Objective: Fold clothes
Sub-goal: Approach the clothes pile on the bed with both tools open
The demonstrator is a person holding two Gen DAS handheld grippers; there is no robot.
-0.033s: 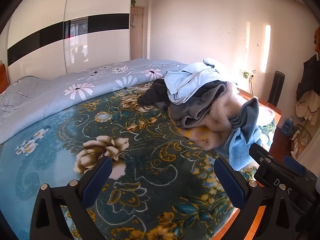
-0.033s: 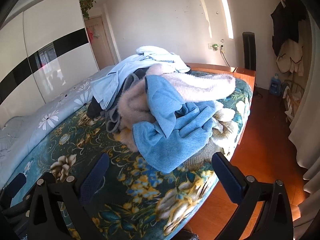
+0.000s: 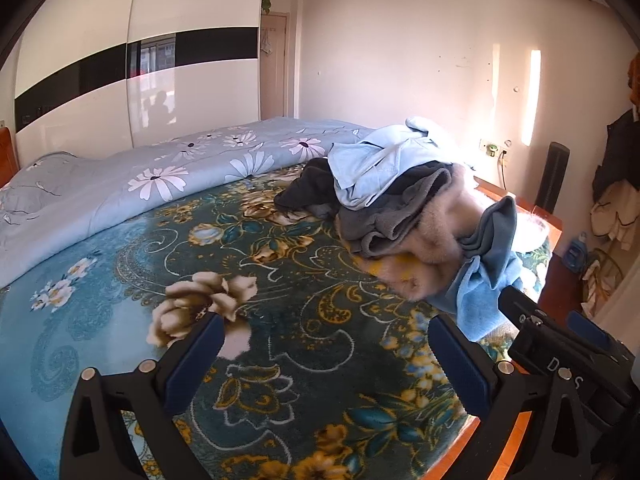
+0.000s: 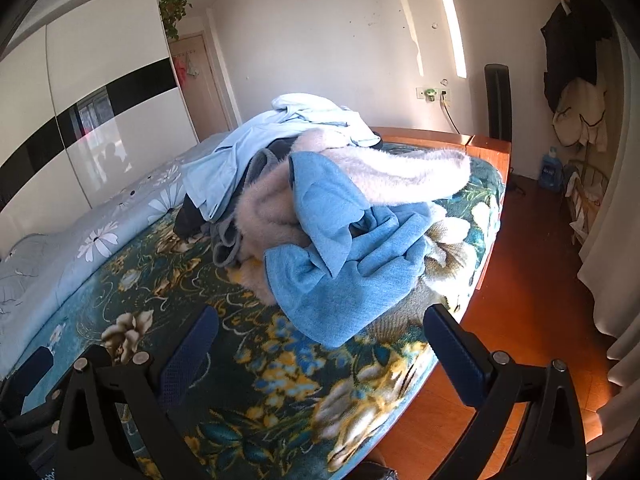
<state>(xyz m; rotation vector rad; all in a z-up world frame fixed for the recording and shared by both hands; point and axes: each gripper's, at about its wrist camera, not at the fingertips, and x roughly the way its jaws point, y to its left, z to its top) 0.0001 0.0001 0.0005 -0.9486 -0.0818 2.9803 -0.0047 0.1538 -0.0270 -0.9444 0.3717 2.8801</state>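
A bed [image 3: 120,288] covered by a teal blanket [image 4: 256,344] with gold and cream flowers fills a sunlit bedroom, a pale blue quilt [image 3: 168,176] with white daisies bunched along its far side. Behind it stands a white wardrobe [image 3: 132,60] with a black band, and a potted plant [image 4: 174,6] sits on top near the door.

A pile of clothes [image 4: 320,208] lies unfolded near the foot corner of the bed. A light blue shirt [image 3: 376,164] lies on top, over a dark grey garment [image 3: 392,216] and a fluffy pinkish sweater [image 4: 400,172]. A blue sweatshirt [image 4: 352,256] spills down the front of the pile onto the blanket, close to the edge of the bed.

The left hand-held gripper [image 3: 322,354] hovers over the bare blanket, its blue-padded fingers [image 3: 196,356] wide apart and holding nothing, the pile ahead and to its right. The right hand-held gripper [image 4: 316,352] is also spread wide and empty, just in front of the blue sweatshirt at the bed's edge, with the wooden floor [image 4: 532,280] to its right. Its body shows at the lower right of the left wrist view.
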